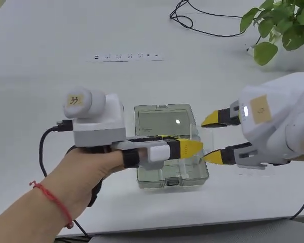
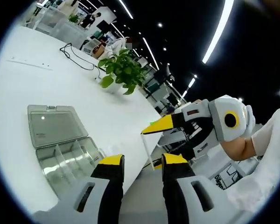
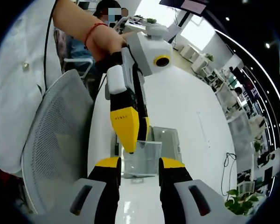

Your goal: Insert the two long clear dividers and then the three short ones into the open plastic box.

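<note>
Hovering over the box in the head view, the two grippers meet tip to tip above its right end. The right gripper has its jaws spread above and below a clear divider. The left gripper pokes in from the other side, its yellow tips right at that pane. The box lies open on the white table, lid folded back.

From the left gripper view, its own jaws stand apart with nothing pinched. The divider sits edge-on ahead of the gap, clamped end to end between the right gripper's tips. Below and left, the box shows clear walls already standing in its tray; how many, I cannot tell.

From the right gripper view, the pane spans the space between that gripper's own jaws, and the left gripper touches its top edge. Part of the box shows behind the pane.

I judge this a short divider being squared up or handed across, not yet in the box. Next it needs lowering upright over a free pair of slots. The ends have to line up with the grooves before any push, since a tilted pane would jam or flex.
</note>
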Motion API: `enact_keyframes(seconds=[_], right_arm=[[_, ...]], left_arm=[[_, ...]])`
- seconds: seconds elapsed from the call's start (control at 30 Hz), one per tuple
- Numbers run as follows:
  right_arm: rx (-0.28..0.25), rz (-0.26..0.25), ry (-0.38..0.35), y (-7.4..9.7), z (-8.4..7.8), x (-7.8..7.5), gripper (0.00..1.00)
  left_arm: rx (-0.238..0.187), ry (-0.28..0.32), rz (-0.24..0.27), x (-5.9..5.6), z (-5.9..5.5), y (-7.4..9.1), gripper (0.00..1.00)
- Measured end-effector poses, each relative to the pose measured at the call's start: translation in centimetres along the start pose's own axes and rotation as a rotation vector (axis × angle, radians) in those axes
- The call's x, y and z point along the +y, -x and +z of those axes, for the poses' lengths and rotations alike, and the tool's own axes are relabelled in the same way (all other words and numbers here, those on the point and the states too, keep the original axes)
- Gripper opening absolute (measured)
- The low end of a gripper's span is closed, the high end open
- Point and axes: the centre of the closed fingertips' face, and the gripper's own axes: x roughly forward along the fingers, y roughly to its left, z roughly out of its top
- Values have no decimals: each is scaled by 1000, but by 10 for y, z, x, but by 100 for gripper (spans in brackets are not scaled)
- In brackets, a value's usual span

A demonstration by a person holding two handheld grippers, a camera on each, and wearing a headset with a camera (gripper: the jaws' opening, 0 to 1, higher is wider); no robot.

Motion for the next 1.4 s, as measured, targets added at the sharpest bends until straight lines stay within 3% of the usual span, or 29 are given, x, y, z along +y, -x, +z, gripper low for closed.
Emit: enact_keyframes(seconds=[0.23,0.5,0.8,1.07,1.23,1.4], right_arm=[[9,2,30,2,4,3,33],[17,4,39,2,5,4,33],[16,5,53,3,6,5,33],[1,-6,40,5,10,1,34],[-55,16,-36,12,15,-6,34],[-141,126,-170,22,19,-7,27]], left_arm=[[4,30,-35,-7,0,-3,11],[13,38,-56,-10,-2,-4,0],[5,70,-62,-11,-2,-4,0],[-7,45,-54,-10,-1,-3,0],[9,-86,-48,-8,-3,0,0],[41,-283,-89,-17,-11,5,0]])
